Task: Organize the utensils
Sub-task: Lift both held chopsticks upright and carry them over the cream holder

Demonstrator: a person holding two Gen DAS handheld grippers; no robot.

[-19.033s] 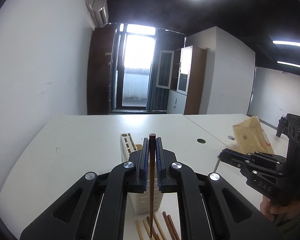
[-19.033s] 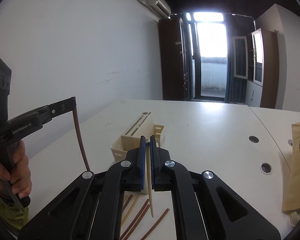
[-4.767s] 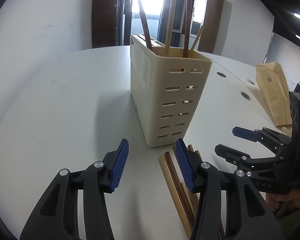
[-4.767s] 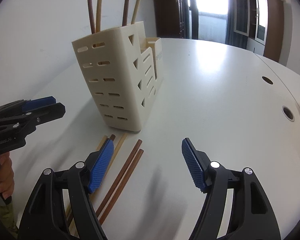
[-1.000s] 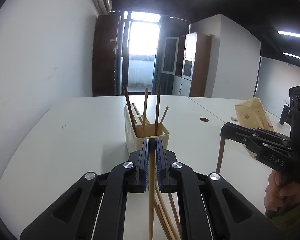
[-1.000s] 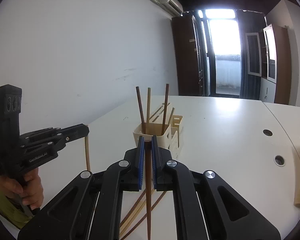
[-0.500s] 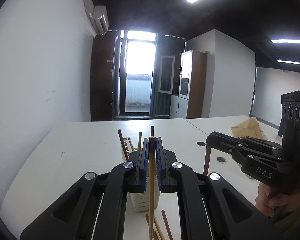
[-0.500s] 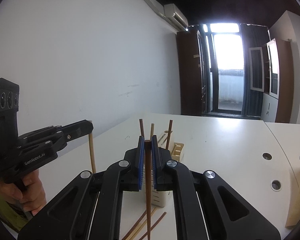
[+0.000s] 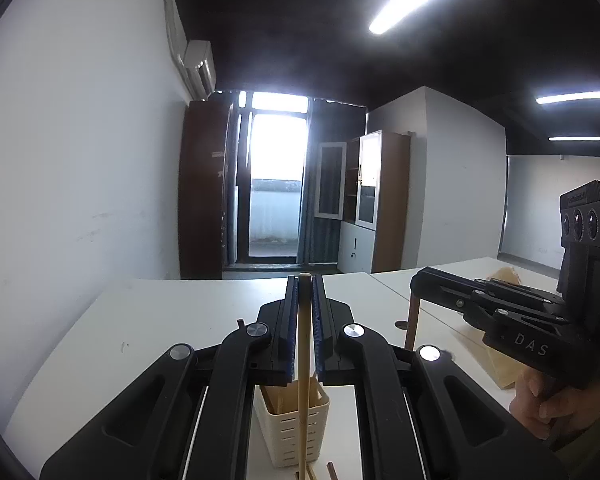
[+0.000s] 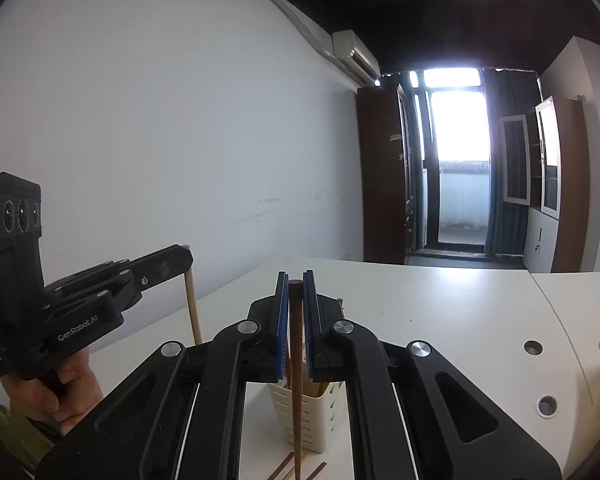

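Observation:
My left gripper (image 9: 304,284) is shut on a light wooden chopstick (image 9: 303,380) that hangs straight down in front of the cream utensil holder (image 9: 296,432). My right gripper (image 10: 295,282) is shut on a dark brown chopstick (image 10: 296,384), also hanging down over the cream utensil holder (image 10: 316,420). The right gripper (image 9: 416,280) and its dark chopstick (image 9: 411,320) show in the left wrist view; the left gripper (image 10: 186,254) and its light chopstick (image 10: 192,304) show in the right wrist view. Most of the holder is hidden behind the gripper bodies.
Loose chopsticks (image 10: 288,468) lie on the white table (image 10: 440,312) in front of the holder. A brown paper bag (image 9: 496,352) lies at the right. The table has round cable holes (image 10: 533,347). A white wall stands at the left.
Both grippers have risen with their chopsticks. The holder now sits lower in both views and is more hidden behind the gripper bodies.

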